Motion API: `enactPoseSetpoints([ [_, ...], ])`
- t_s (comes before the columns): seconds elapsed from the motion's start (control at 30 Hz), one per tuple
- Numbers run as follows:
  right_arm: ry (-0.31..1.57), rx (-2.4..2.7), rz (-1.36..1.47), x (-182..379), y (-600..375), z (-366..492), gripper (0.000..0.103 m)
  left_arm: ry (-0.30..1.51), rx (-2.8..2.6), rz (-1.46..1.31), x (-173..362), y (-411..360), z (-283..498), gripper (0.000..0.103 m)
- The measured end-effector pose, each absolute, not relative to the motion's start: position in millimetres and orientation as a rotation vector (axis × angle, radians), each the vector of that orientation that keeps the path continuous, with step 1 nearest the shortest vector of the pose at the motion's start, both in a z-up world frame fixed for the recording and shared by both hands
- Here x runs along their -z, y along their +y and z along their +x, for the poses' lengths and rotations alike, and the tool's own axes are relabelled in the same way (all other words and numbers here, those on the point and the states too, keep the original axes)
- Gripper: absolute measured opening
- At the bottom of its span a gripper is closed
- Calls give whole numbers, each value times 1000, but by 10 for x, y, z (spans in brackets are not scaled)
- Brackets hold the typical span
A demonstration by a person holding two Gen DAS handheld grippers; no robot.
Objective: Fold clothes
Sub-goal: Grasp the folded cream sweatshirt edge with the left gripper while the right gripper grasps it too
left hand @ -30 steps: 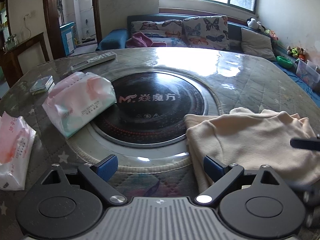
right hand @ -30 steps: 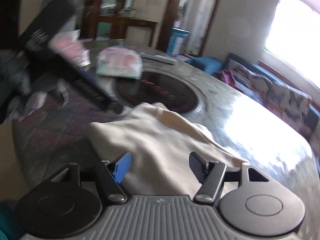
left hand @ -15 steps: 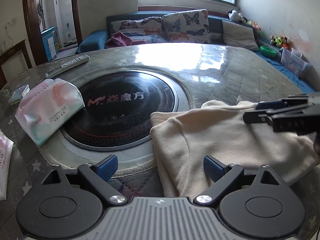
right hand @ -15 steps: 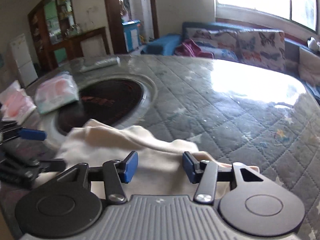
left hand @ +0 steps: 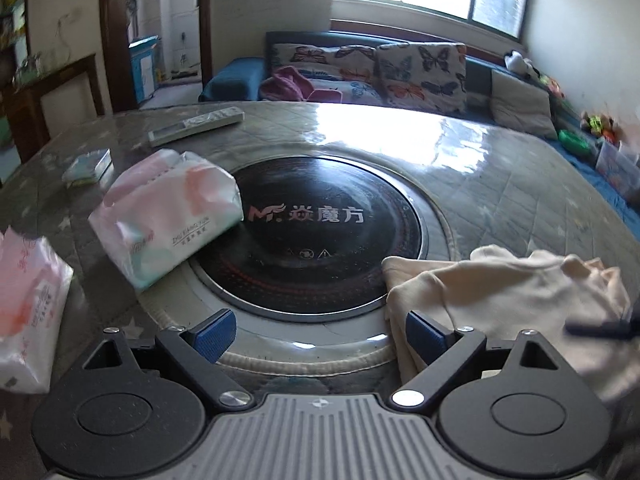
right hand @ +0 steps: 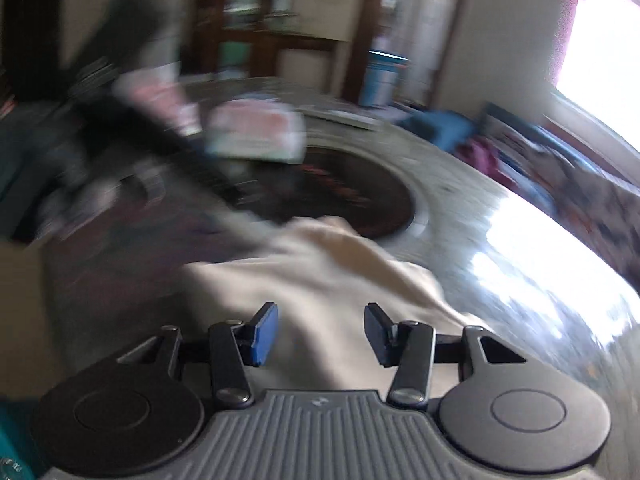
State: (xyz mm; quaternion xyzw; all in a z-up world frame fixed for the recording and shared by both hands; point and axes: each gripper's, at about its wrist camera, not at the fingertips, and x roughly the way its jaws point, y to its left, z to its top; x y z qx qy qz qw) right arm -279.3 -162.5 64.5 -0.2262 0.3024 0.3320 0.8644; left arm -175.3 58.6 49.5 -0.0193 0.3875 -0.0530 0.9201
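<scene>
- A round table [left hand: 500,184] with a quilted grey cover under glossy plastic fills both views; a black round cooktop [left hand: 320,236] sits in its middle, and a sofa with butterfly cushions [left hand: 380,68] stands under the window at the top of the left wrist view.
- The cream garment [left hand: 516,300] lies rumpled at the lower right of the left wrist view, on the table just beside the cooktop's rim, with soft ridges and a bunched far corner; in the blurred right wrist view it spreads across the lower middle [right hand: 320,280].
- Two tissue packs lie at the left, one [left hand: 164,216] overlapping the cooktop's edge, the other [left hand: 28,312] at the frame's left edge.
- The left gripper [left hand: 320,332] stands wide apart, nothing between its pads.
- The right gripper [right hand: 320,332] is apart over the cloth, not clamped on it; its jaws have just been closing.
- Half a second ago the garment sat nearer the centre of the left view; it now lies further right.
</scene>
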Motion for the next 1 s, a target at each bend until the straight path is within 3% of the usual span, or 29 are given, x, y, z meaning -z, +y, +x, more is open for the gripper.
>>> enactPoseSetpoints([
  [0.13, 604, -769, -562, -578, -1295, -2947, 48, 807, 110, -86, -495, 619, -1794, 90],
  [0.3, 594, -806, -634, -489, -1055, -3028, 38, 838, 130, -153, -480, 648, -1821, 86],
  [0.47, 593, -783, -678, -406, -981, -3044, 14, 869, 161, -235, -468, 627, -1798, 86],
  [0.53, 614, -789, -603, -462, -1069, -2991, 10, 885, 175, -284, -462, 625, -1784, 86],
  [0.83, 653, -799, -288, -791, -1537, -2843, 6, 983, 232, -542, -325, 529, -1679, 86],
  [0.93, 647, -817, -247, -864, -1682, -2865, 6, 994, 256, -585, -290, 459, -1668, 74],
  [1.0, 650, -830, -228, -883, -1751, -2883, 6, 1008, 277, -635, -251, 443, -1663, 55],
])
